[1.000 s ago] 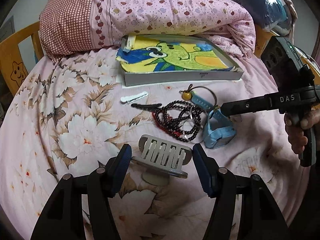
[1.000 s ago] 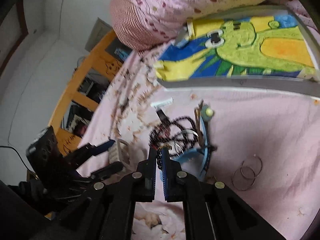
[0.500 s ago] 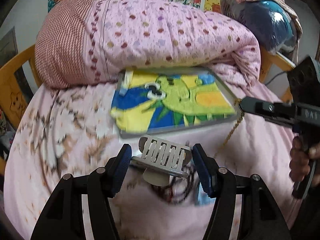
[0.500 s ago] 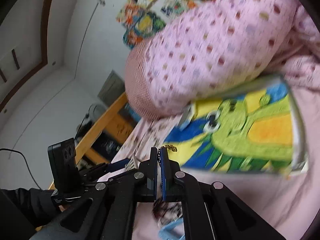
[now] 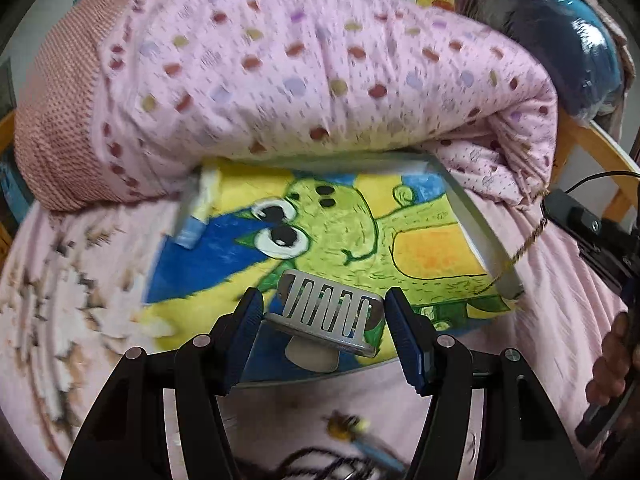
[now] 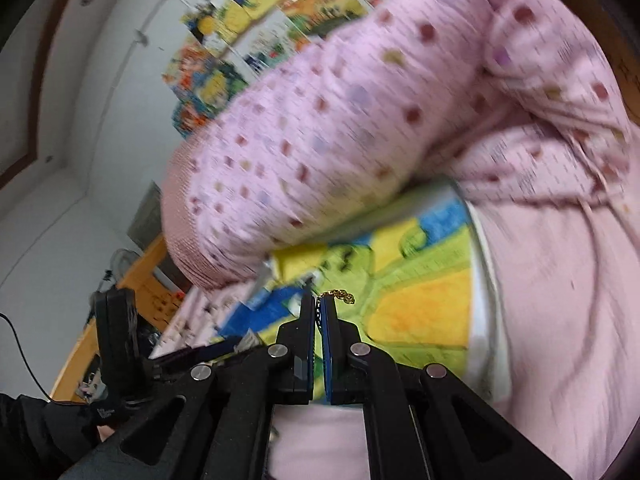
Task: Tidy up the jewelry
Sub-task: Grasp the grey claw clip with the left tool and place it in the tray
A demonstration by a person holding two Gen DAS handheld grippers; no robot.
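Above frog-print box (image 5: 340, 240), right tongs (image 6: 319, 312) clamped tight on gold chain (image 5: 524, 246); chain hangs from tips down over box's right rim. Left tongs (image 5: 324, 316) spread wide, gripping nothing, metal comb-like clip (image 5: 328, 312) sitting between fingers, contact unclear. Step in hand, by judgement: carrying chain to box. Next move calls for lowering chain inside rim, then releasing without snagging. Beaded strands (image 5: 320, 460) lie on bed below box. No readable writing; wall posters (image 6: 256, 24) too blurred.
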